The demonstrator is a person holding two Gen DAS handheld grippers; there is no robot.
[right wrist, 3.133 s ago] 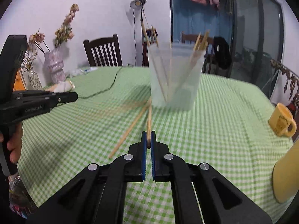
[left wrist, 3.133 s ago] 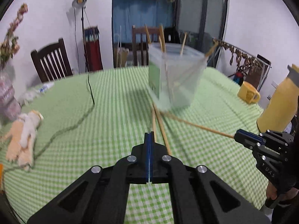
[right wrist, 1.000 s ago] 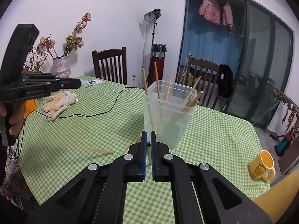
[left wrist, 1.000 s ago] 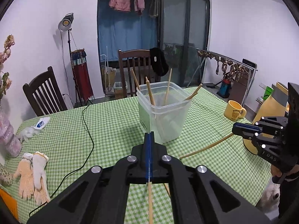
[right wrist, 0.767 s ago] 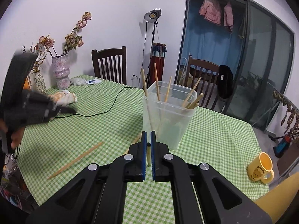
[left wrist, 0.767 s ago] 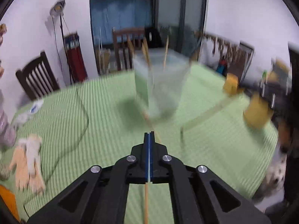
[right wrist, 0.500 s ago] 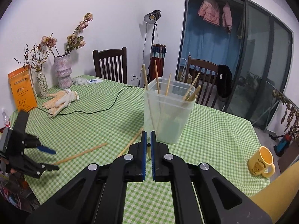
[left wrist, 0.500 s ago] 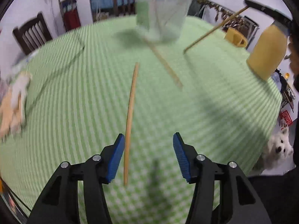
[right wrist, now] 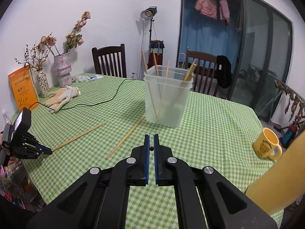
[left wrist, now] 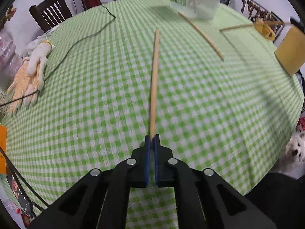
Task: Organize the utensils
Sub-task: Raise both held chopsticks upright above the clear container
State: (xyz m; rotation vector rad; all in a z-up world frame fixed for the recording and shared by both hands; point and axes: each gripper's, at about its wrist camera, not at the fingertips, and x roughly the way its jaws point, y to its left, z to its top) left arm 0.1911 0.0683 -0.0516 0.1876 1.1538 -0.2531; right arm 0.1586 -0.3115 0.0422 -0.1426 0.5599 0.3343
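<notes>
Three chopsticks in the left wrist view, all outside the container point(left wrist: 196, 0), of which only the lower part shows at the top edge.
- Left hand-held gripper point(left wrist: 152, 139): jaws just drawn together, pads clamped on the near end of the gripped chopstick point(left wrist: 154, 76), the rest lying on the checked surface point(left wrist: 95, 114) and pointing toward the container.
- Loose chopstick point(left wrist: 202, 36): flat on the surface, one end just beside the container.
- Raised chopstick point(left wrist: 247, 25): off the surface at the far right.
- Seen here only: one white dog point(left wrist: 295, 150) beside the surface.
- Also: two gloves point(left wrist: 32, 72), one cable point(left wrist: 80, 40), one yellow mug point(left wrist: 265, 30).

Five chopstick tops in the right wrist view, standing in the container, whole here, upright near the surface's middle; the two at the right rim hard to separate.
- Right hand-held gripper point(right wrist: 151, 139): closed on the raised chopstick, only its dark end point(right wrist: 151, 148) visible between the pads.
- Left hand-held gripper seen from outside at the surface's left edge, pinching the gripped chopstick's end.
- Two chopsticks on the surface: gripped and loose.
- Seen here only: two vases point(right wrist: 63, 70), one orange book point(right wrist: 22, 87).
</notes>
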